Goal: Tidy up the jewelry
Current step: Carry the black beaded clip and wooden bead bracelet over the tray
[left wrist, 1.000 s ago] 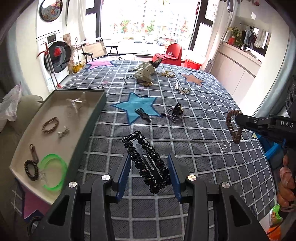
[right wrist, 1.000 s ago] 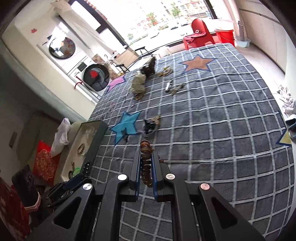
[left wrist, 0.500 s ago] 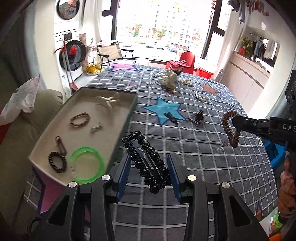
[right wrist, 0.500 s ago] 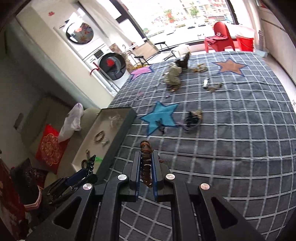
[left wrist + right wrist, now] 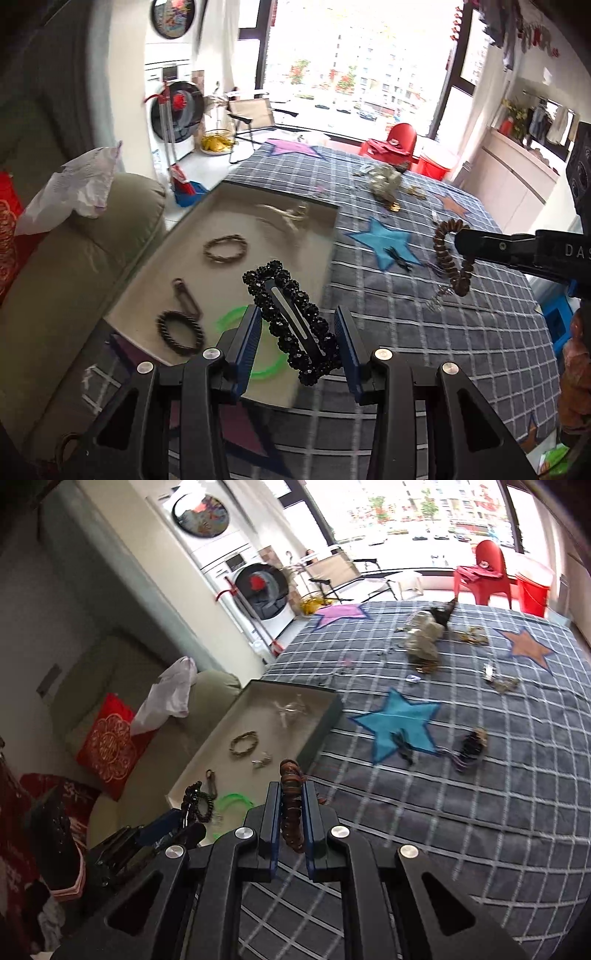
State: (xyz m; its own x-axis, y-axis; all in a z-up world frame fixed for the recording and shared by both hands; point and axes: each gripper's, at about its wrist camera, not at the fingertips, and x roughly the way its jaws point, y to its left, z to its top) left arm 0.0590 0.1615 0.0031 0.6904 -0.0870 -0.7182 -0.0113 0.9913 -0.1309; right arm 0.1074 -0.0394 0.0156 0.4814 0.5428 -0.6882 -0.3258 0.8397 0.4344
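My left gripper [image 5: 297, 312] is shut on a black beaded hair clip [image 5: 291, 321], which lies slantwise between the blue pads. It hangs over the near right corner of a beige tray [image 5: 280, 251]. The tray holds a braided brown bracelet [image 5: 225, 249], a dark rope bracelet [image 5: 181, 332], a green bangle [image 5: 231, 319] and a silver piece [image 5: 291, 214]. My right gripper [image 5: 291, 788] is shut on a brown bead bracelet [image 5: 291, 805] above the bedspread, just right of the tray's rim [image 5: 321, 727]. The left wrist view shows that bracelet [image 5: 445, 254] curling out of the right gripper [image 5: 461, 242].
A grey checked bedspread [image 5: 480, 812] with coloured stars carries loose jewelry: a dark clip [image 5: 402, 747] on the blue star, a tangled bunch [image 5: 469, 746], a beige pouch [image 5: 424, 638]. A sofa arm [image 5: 74, 258] and a red cushion [image 5: 107, 746] lie left of the tray.
Both grippers have travelled left toward the tray with their loads. The left one now hangs over the tray's near corner, and the right one has come close to the tray's rim.
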